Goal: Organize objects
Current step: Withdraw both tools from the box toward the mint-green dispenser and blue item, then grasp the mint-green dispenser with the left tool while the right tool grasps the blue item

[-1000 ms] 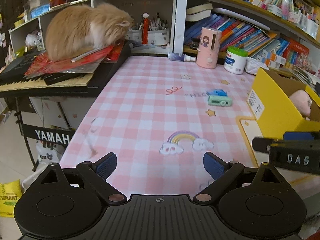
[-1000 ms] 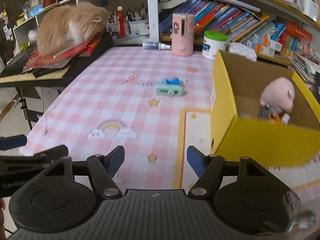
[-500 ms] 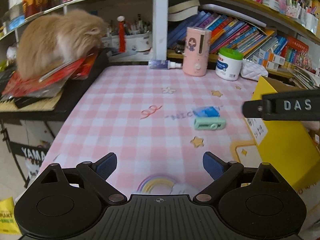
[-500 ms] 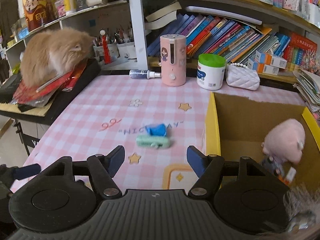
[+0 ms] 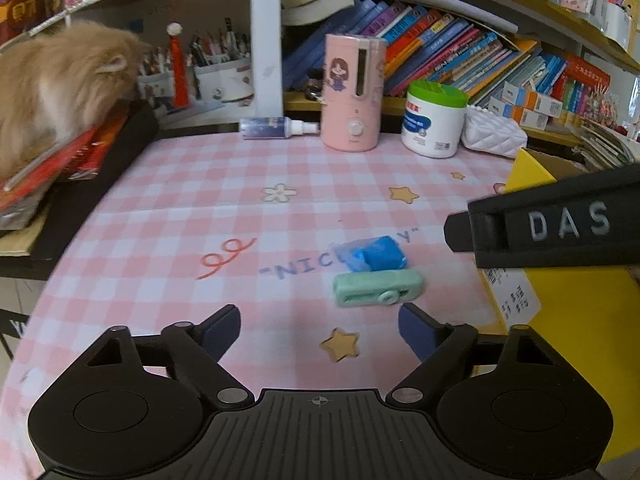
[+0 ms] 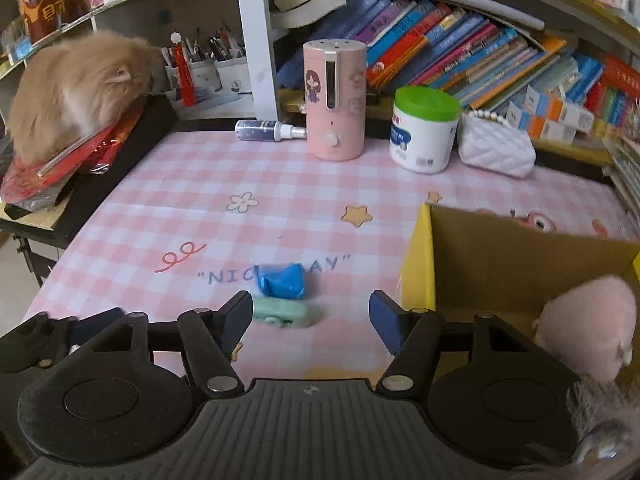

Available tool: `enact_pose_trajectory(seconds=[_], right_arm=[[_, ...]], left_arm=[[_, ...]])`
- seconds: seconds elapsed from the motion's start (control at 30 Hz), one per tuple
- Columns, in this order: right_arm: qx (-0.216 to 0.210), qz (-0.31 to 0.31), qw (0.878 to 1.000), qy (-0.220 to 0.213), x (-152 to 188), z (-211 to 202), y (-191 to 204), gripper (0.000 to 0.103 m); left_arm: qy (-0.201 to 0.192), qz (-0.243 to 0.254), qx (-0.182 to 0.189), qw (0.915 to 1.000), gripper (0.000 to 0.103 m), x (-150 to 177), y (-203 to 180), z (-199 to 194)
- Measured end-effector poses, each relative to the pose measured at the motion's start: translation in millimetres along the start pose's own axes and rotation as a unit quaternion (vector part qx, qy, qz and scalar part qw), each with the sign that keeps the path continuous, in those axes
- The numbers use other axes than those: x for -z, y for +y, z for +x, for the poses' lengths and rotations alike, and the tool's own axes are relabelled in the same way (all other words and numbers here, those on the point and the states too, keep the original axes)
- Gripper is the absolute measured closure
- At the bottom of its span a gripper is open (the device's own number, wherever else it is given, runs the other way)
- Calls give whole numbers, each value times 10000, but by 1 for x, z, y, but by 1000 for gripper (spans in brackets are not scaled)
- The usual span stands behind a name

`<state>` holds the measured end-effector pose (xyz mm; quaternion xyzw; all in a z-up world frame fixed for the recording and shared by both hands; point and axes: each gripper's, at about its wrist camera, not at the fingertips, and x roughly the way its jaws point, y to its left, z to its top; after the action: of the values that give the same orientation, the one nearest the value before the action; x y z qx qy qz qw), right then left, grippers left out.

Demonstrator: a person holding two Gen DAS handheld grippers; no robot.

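Note:
A mint-green flat device (image 5: pixel 378 288) and a crumpled blue packet (image 5: pixel 376 258) lie together on the pink checked table mat (image 5: pixel 224 184). My left gripper (image 5: pixel 320 334) is open and empty, just short of the green device. My right gripper (image 6: pixel 310 316) is open and empty, with the green device (image 6: pixel 282 314) and blue packet (image 6: pixel 282 286) close ahead between its fingers. A yellow cardboard box (image 6: pixel 420 276) at the right holds a pink plush toy (image 6: pixel 592 328). The right gripper's finger (image 5: pixel 552 220) crosses the left wrist view above the box (image 5: pixel 576 312).
A ginger cat (image 6: pixel 76 88) sits on red papers on a keyboard at the left. At the back stand a pink humidifier (image 6: pixel 336 100), a green-lidded white jar (image 6: pixel 424 134), a spray bottle (image 6: pixel 268 130), a white quilted purse (image 6: pixel 496 152) and shelves of books.
Both grippers have moved forward over the table toward the green device and blue packet, which now lie much closer. Both stay open.

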<state>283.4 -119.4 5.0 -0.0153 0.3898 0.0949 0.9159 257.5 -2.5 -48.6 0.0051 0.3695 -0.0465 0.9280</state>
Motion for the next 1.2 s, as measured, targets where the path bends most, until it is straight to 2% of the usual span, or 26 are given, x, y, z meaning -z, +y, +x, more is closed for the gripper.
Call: enact_pose_trajectory(seconds=[0.07, 0.27, 0.53, 0.67, 0.77, 0.8, 0.83, 1.07, 1.2], right_arm=[[92, -83, 9999, -25, -2, 1, -3, 44], [262, -132, 9996, -24, -7, 6, -15, 45], [365, -95, 9993, -4, -13, 13, -25, 46], [366, -81, 9993, -5, -14, 13, -25, 45], [408, -129, 9991, -10, -15, 14, -24, 41], [399, -126, 9991, -9, -16, 14, -24, 40], [375, -104, 9992, -20, -16, 15, -23, 39], [-62, -237, 9996, -110, -26, 18, 2, 38], [-275, -271, 9992, 60, -29, 33, 19, 38]], left_arm=[[-6, -8, 56, 10000, 18, -3, -5, 7], [32, -5, 182, 9998, 29, -10, -24, 32], [106, -364, 103, 9992, 33, -13, -27, 55], [91, -339, 35, 9994, 48, -9, -26, 59], [69, -186, -27, 9998, 76, -7, -22, 56], [78, -186, -3, 9998, 83, -6, -19, 54], [94, -206, 40, 9997, 86, -5, -15, 53], [242, -520, -104, 9983, 86, 7, 19, 28], [205, -889, -254, 9955, 86, 9, 42, 6]])
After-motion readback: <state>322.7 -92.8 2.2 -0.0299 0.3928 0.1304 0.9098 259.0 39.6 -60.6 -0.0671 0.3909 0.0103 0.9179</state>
